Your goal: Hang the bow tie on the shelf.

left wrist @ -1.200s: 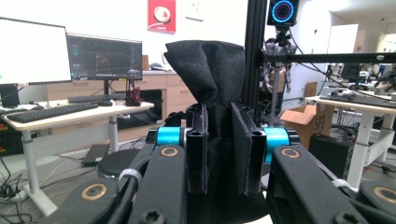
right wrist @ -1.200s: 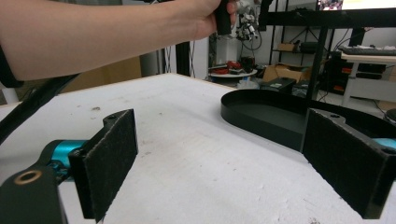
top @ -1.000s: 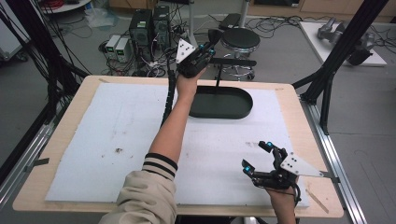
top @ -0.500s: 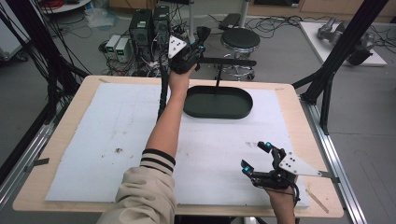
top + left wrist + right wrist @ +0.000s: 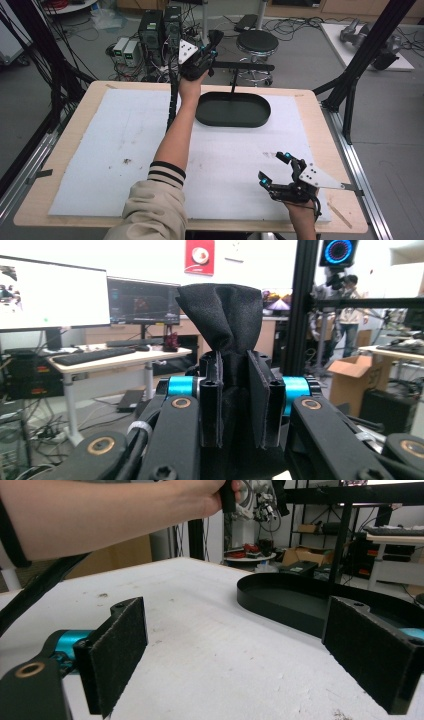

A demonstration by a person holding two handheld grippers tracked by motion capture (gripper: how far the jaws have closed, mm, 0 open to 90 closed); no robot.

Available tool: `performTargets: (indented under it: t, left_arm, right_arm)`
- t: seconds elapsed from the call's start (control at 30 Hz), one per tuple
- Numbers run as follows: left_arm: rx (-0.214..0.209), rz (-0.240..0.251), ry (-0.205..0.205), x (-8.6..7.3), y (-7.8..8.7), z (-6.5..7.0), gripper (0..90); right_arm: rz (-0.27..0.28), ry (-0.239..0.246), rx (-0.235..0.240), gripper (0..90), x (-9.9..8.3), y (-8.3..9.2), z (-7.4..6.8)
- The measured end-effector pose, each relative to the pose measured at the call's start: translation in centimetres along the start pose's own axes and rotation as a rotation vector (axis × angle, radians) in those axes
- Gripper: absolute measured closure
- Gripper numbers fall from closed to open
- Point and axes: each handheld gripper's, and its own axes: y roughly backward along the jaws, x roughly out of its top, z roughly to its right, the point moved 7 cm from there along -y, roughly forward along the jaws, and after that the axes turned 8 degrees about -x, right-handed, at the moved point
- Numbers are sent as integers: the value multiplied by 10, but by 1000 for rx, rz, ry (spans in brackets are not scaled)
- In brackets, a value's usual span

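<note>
The left claw [image 5: 235, 405] is clenched on a piece of black cloth [image 5: 222, 322]; in the left gripper view the fabric is pinched between the two black jaws and bunches up in folds above them. In the high view the left claw [image 5: 207, 50] is raised beyond the far edge of the bench [image 5: 75, 125], just past the far left end of the black oval tray [image 5: 233, 116], with the person's forearm [image 5: 175, 135] stretched across the white mat [image 5: 110, 150] toward it. The cloth [image 5: 216, 37] shows there as a dark tuft at the tip of the claw, above and behind the tray, close to the thin black stand [image 5: 233, 82] that rises from the tray.

The right claw [image 5: 277, 167] is released, its jaws spread wide with nothing between them. It sits low over the white mat, on the near side of the tray and well apart from it, toward the bench's near right corner. In the right gripper view the pads [image 5: 117, 655] frame bare mat, and the tray [image 5: 280, 605] lies beyond them, its low wall curving toward the right jaw.

Past the bench, behind the tray, a round black stool [image 5: 256, 42] stands on the floor, with computer towers [image 5: 160, 30] to its left.
</note>
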Motion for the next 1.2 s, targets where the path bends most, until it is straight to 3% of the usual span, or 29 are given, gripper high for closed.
performTargets:
  t: [0.2,0.4,0.53,0.67,0.83,0.93,1.03,1.2]
  left_arm:
    - [-10,16,-8,4,16,6,768]
    - [-65,33,1,13,35,19,768]
    - [-135,35,42,14,46,31,769]
    - [-244,20,105,16,53,43,773]
    - [-360,26,147,17,53,54,774]
    - [-432,-1,161,16,48,54,775]
    - [-443,-21,123,14,42,49,775]
    - [-425,-7,103,13,33,35,775]
  right_arm:
    - [3,0,4,103,1,0,-2]
    - [12,5,11,103,4,1,-5]
    - [19,13,16,103,7,0,-9]
    - [16,18,26,103,9,-1,-13]
    - [17,29,36,103,10,-3,-18]
    - [16,26,36,103,11,-3,-18]
    - [17,28,37,103,10,-3,-18]
    - [10,26,34,103,8,-4,-16]
